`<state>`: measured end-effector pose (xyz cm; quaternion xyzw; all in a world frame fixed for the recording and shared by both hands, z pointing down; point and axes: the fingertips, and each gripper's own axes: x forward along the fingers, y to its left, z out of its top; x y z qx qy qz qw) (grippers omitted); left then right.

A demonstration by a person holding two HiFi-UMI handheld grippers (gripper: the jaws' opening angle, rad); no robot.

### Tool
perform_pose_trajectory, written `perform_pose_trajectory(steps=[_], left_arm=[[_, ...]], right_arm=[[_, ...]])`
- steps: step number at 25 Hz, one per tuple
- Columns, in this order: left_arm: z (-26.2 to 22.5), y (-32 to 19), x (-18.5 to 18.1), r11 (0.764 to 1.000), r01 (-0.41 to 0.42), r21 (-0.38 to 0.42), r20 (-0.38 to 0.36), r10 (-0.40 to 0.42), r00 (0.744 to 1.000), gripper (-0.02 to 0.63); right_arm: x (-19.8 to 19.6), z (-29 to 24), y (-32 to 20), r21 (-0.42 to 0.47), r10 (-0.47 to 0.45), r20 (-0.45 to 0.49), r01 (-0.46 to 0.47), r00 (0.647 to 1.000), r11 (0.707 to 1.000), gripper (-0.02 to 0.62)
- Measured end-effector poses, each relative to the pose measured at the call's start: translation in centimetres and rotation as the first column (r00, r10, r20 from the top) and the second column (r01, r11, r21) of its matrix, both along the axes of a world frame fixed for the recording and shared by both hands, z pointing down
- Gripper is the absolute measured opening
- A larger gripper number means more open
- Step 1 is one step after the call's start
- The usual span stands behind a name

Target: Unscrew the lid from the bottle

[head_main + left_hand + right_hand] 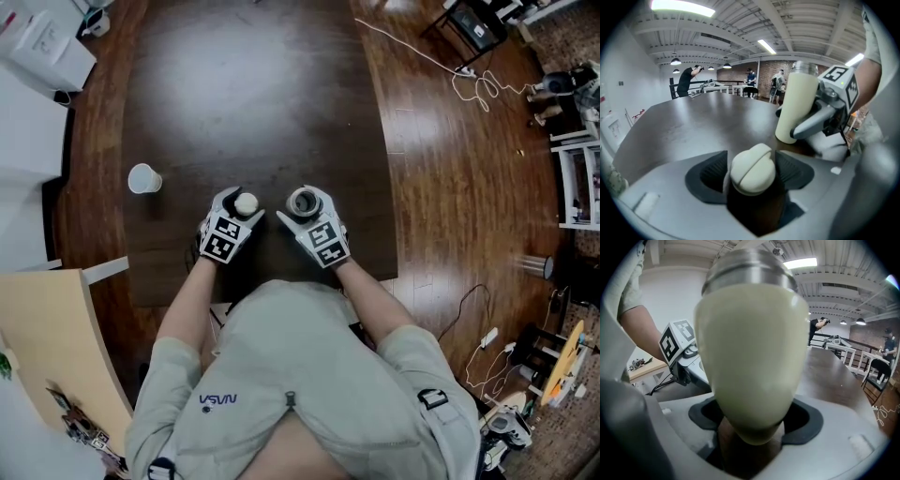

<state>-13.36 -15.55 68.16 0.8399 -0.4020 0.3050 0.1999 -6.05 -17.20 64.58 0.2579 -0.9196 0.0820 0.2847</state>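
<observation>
Standing near the left edge of the dark brown desk (253,84) is a white cup (143,178), well apart from both hands. The desk top is smooth and glossy, with a pale reflection of light in its middle. Nearer to the person, the left gripper (242,197) has its jaws closed on the cream lid (752,168); the lid sits between the two dark pads, low over the desk and off the bottle. Just beside it, the right gripper (302,195) has its jaws closed around the lower part of the cream bottle (752,357). The bottle is upright, its steel neck is bare and its mouth is open. The two grippers are close to each other but do not touch. To the right of the desk is a red-brown wooden floor (450,169), where a white cable (422,56) lies. The gripper views show a big hall with a white ceiling, strip lights, a brick wall and some people far behind the desk.
</observation>
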Motion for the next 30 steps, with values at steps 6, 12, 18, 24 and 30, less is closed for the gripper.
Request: perform_pose_trajectory(steps=[6, 12, 18, 24, 30], left_arm=[[-1.8, 1.0, -1.6, 0.992, 0.107, 0.072, -0.104, -0.099, 0.990, 0.342], [-3.1, 4.0, -4.1, 0.971, 0.217, 0.099, -0.214, -0.192, 0.958, 0.333], [-4.7, 5.9, -4.3, 0.948, 0.287, 0.140, -0.297, -0.237, 0.925, 0.198], [-9.5, 8.9, -2.5, 0.914, 0.360, 0.188, -0.383, -0.270, 0.884, 0.043], [-14.3, 13.2, 3.5, 0.896, 0.370, 0.246, -0.418, -0.247, 0.874, 0.003]], right_arm=[[3.3, 0.8, 0.5, -0.011, 0.055, -0.043, -0.056, 0.998, 0.998, 0.367], [7.0, 1.0, 3.2, -0.035, 0.147, -0.097, -0.151, 0.984, 0.988, 0.367], [7.5, 0.7, 5.1, -0.051, 0.244, -0.089, -0.249, 0.966, 0.967, 0.365], [8.0, -3.1, 9.2, -0.043, 0.303, 0.038, -0.302, 0.952, 0.952, 0.320], [10.2, -12.1, 12.4, 0.138, 0.225, 0.184, -0.252, 0.957, 0.958, 0.079]])
